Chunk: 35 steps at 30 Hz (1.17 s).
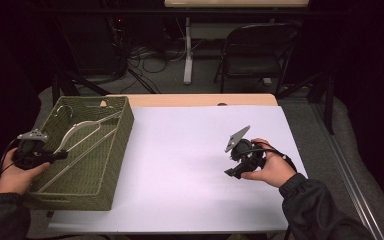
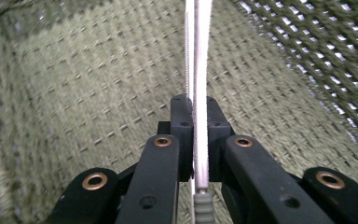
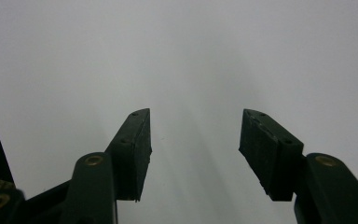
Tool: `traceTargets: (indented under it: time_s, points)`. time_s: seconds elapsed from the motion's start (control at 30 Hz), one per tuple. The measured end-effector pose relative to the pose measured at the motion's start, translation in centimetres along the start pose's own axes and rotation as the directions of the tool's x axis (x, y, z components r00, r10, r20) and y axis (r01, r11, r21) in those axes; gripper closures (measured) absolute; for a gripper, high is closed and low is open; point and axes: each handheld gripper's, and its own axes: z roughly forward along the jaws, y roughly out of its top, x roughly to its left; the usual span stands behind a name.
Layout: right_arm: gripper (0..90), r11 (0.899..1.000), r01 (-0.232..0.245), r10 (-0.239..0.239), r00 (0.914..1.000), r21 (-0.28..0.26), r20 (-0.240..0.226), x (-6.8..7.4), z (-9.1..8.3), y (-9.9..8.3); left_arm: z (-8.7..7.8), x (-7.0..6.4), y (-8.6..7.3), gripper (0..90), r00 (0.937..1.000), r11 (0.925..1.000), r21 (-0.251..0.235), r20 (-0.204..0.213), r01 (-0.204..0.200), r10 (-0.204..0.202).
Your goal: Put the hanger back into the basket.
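Left gripper view puts the thing right in front of you: a thin pale bar of a clothes hanger (image 2: 199, 70) runs straight up between your left tongs' (image 2: 195, 112) jaws, which are clamped on it from both sides, pads touching it. A ribbed grey bit of the hanger sits at the btm edge, just below the pads. Behind it is the woven olive floor and wall of the basket (image 2: 74, 84), w/ light coming through the weave at upper right.

High view: hanger (image 1: 82, 131) lies inside the green woven basket (image 1: 121, 131), hook toward the far-left corner, its long bars slanting across the interior toward the near side. Your left tongs (image 1: 60, 155) reach over the basket's left rim, held in your left hand (image 1: 17, 172). Basket sits on the left part of the white surface (image 1: 180, 165), partly hanging over its left edge.

Your right tongs (image 1: 231, 172) are well apart from the basket, over the right-centre of the surface, pointing down-left, held in your right hand (image 1: 267, 170). Right gripper view: tongs (image 3: 195, 126) spread wide, nothing between the jaws, just bare white surface (image 3: 191, 56) beneath.

Beyond the surface: a folding chair (image 1: 255, 50) and cables on the floor.
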Motion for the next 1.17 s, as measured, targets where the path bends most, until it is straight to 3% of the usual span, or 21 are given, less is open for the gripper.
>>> traceTargets:
  time_s: [0.07,0.17,0.23,0.37,0.47,0.6,0.7,0.87,0.9,0.97,1.03,1.07,1.1,1.13,1.17]
  points:
    - [43.2,1.000,0.006,-0.006,1.0000,0.002,0.003,0.0,0.0,0.0,0.0,0.0,0.0,85.7,0.9999,0.9998,0.017,-0.010,-0.003,0.003]
    - [43.2,1.000,-0.002,0.002,1.0000,-0.004,-0.003,0.0,0.1,-0.1,-0.3,-0.1,0.1,80.3,0.9990,0.9999,-0.013,-0.044,0.006,-0.007]
    - [43.2,1.000,-0.006,0.006,1.0000,0.000,-0.002,0.0,0.1,-0.1,-0.8,-0.1,0.1,68.4,0.9950,0.9984,-0.050,-0.095,0.025,-0.030]
    - [43.2,1.000,0.001,-0.001,1.0000,0.003,0.010,0.0,-0.1,-0.2,-2.4,-0.2,-0.1,54.5,0.9865,0.9869,-0.148,-0.139,0.065,-0.086]
    - [43.1,1.000,-0.004,0.004,1.0000,0.004,0.002,0.0,-0.3,-0.4,-4.0,-0.9,-0.3,50.1,0.9781,0.9796,-0.194,-0.188,0.052,-0.089]
    - [43.2,1.000,-0.015,0.015,0.9999,-0.024,0.005,0.2,-0.4,-0.8,-5.3,-2.5,-0.5,46.7,0.9767,0.9762,-0.215,-0.203,0.025,-0.070]
    - [43.1,0.999,-0.018,0.018,0.9998,-0.027,0.013,0.3,-0.4,-1.1,-5.9,-4.4,-0.5,45.8,0.9819,0.9727,-0.232,-0.183,0.006,-0.050]
    - [43.0,0.999,-0.020,0.021,0.9994,-0.035,0.028,0.7,-0.9,-1.5,-6.5,-8.4,-0.2,44.2,0.9934,0.9543,-0.299,-0.112,-0.010,-0.025]
    - [43.0,0.998,-0.026,0.028,0.9990,-0.060,0.035,0.8,-0.9,-1.7,-6.6,-9.3,-0.1,43.5,0.9948,0.9510,-0.309,-0.101,-0.018,-0.013]
    - [42.9,0.997,-0.033,0.037,0.9980,-0.075,0.051,1.1,-1.2,-2.1,-6.7,-11.3,0.1,42.6,0.9959,0.9454,-0.322,-0.087,-0.051,0.024]
    - [42.8,0.995,-0.037,0.045,0.9959,-0.097,0.078,1.5,-1.7,-2.7,-6.7,-13.1,0.2,41.4,0.9957,0.9328,-0.352,-0.073,-0.080,0.058]
    - [42.8,0.995,-0.041,0.049,0.9949,-0.088,0.089,1.7,-2.0,-3.0,-6.4,-14.3,0.2,40.4,0.9961,0.9239,-0.372,-0.045,-0.087,0.076]
    - [42.7,0.989,-0.051,0.065,0.9929,-0.138,0.100,2.0,-2.1,-3.7,-6.1,-15.4,0.2,39.7,0.9959,0.9197,-0.382,-0.018,-0.089,0.089]
    - [42.7,0.987,-0.059,0.076,0.9902,-0.148,0.117,2.3,-2.5,-4.2,-5.7,-16.4,0.4,39.5,0.9934,0.9208,-0.376,0.005,-0.105,0.115]
    - [42.7,0.977,-0.064,0.093,0.9859,-0.203,0.139,2.6,-2.5,-4.9,-5.2,-17.4,0.5,39.0,0.9888,0.9206,-0.369,0.025,-0.128,0.147]
